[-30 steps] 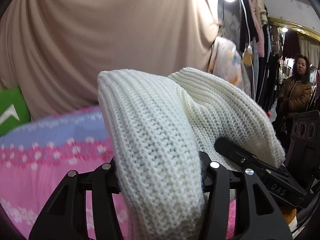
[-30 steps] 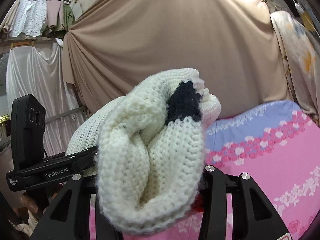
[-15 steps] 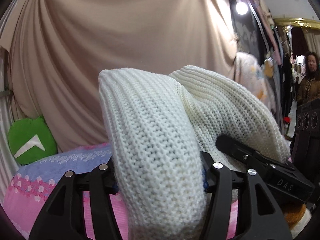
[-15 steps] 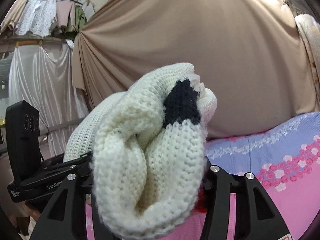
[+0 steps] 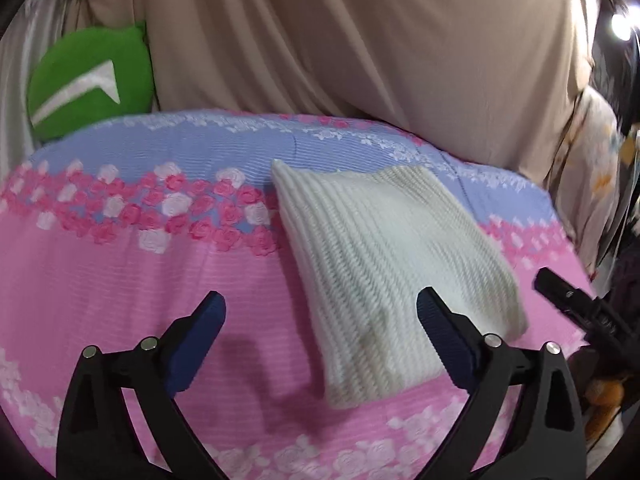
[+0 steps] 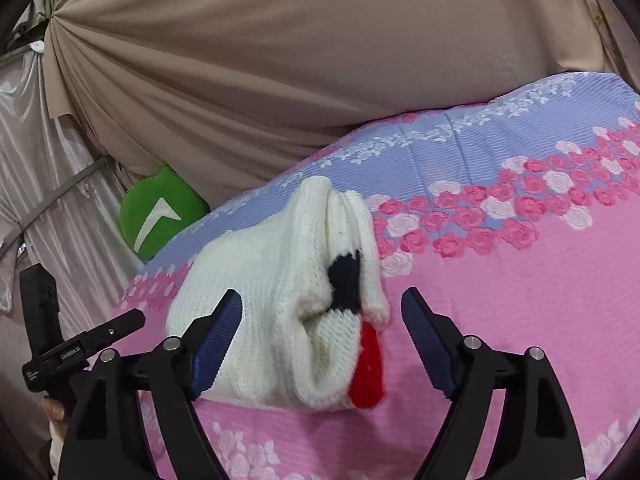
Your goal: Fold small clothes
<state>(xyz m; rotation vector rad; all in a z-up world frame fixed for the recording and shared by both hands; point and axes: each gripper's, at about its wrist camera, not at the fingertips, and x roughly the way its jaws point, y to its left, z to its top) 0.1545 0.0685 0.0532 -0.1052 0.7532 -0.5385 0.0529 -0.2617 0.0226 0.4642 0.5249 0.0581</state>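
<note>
A folded white knit sweater (image 5: 384, 272) lies flat on the pink and blue flowered bedspread (image 5: 120, 264). In the right wrist view the sweater (image 6: 280, 300) shows its folded end with a black patch and a red patch. My left gripper (image 5: 320, 320) is open and empty, just in front of the sweater's near left edge. My right gripper (image 6: 322, 320) is open and empty, its jaws standing on either side of the sweater's near end without gripping it. The other gripper's body (image 6: 60, 352) shows at the left of the right wrist view.
A beige curtain (image 5: 340, 48) hangs behind the bed. A green cushion (image 5: 92, 80) with a white mark rests at the bed's far left corner. Hanging clothes and a lamp (image 5: 620, 26) are at the far right. White drapes (image 6: 28, 152) hang on the left.
Both grippers were shut on the folded sweater, held up in the air. Now the sweater lies on the bedspread and both grippers have opened and let go.
</note>
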